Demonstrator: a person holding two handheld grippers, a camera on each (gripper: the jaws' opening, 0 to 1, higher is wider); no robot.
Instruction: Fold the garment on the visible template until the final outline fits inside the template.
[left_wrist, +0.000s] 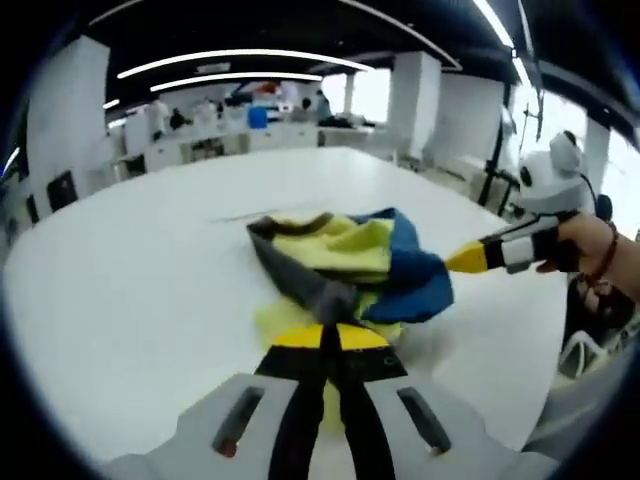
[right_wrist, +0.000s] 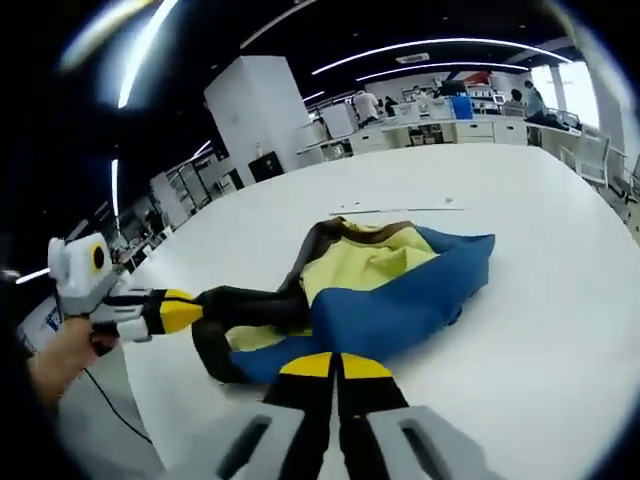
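Bunching garment (left_wrist: 345, 265) hides both tools' (left_wrist: 335, 335) tips.

Left gripper (left_wrist: 333, 335) tips overlap garment (left_wrist: 350, 265); its near hem sits hidden behind them, grip unclear. Right gripper (right_wrist: 335, 362) tips likewise cover the blue edge in the right gripper view, contact can't be judged. Template line (right_wrist: 400, 210) on table (right_wrist: 540, 300) is thin, faint, mostly under cloth. Hand (left_wrist: 590, 250) is cut by the picture's edge. Background desks, people too small, blurred.
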